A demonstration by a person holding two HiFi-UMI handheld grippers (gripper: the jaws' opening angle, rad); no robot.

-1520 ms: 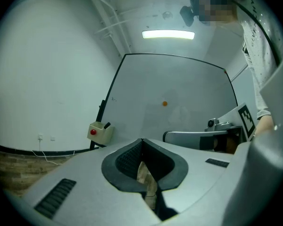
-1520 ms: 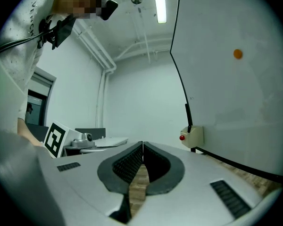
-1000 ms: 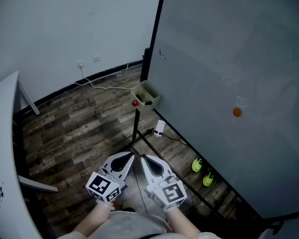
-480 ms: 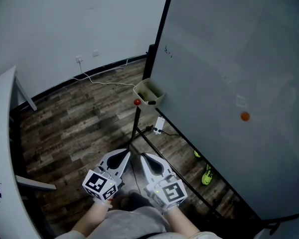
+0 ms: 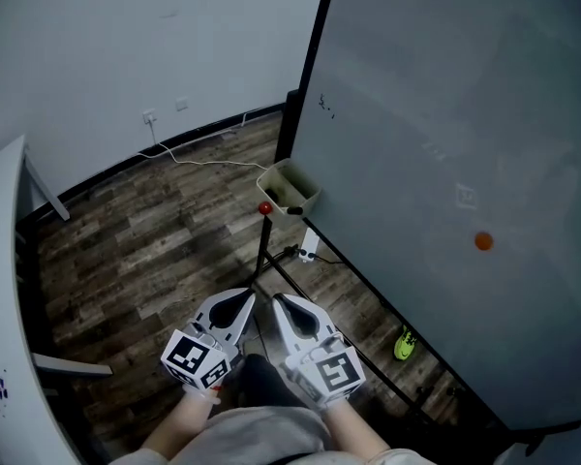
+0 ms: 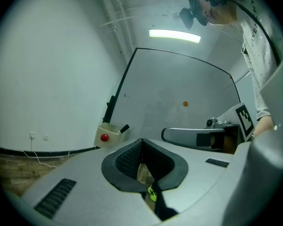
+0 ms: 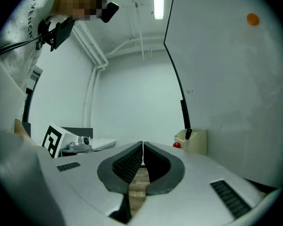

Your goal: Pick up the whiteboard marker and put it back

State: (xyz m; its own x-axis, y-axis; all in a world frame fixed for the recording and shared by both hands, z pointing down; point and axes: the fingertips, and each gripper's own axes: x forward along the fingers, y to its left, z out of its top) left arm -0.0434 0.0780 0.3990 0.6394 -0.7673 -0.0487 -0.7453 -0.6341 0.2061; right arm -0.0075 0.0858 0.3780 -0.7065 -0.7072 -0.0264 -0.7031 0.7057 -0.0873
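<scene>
A dark whiteboard marker (image 5: pixel 293 209) stands in a beige holder (image 5: pixel 289 186) fixed at the whiteboard's (image 5: pixel 445 114) lower left corner; a red knob (image 5: pixel 265 207) sits on the holder's front. Both gripper views show it too: marker (image 6: pixel 124 128) in the holder (image 6: pixel 108 134), and marker (image 7: pixel 188 134) in the holder (image 7: pixel 194 141). My left gripper (image 5: pixel 250 298) and right gripper (image 5: pixel 280 301) are held side by side low in the head view, well short of the holder. Each is shut with nothing in it, as the left gripper (image 6: pixel 141 140) and right gripper (image 7: pixel 143 145) show.
An orange magnet (image 5: pixel 483 241) sticks on the board. The board's black stand legs (image 5: pixel 263 250) spread over the wood floor, with a white power strip (image 5: pixel 310 244) and a green shoe (image 5: pixel 404 344) under it. A white table edge (image 5: pixel 2 289) is at left; a cable (image 5: pixel 208 164) runs along the wall.
The head view has shifted, so the holder and magnet sit slightly lower right in the picture. Both grippers stay shut, side by side. A dark shape has come into view between them.
</scene>
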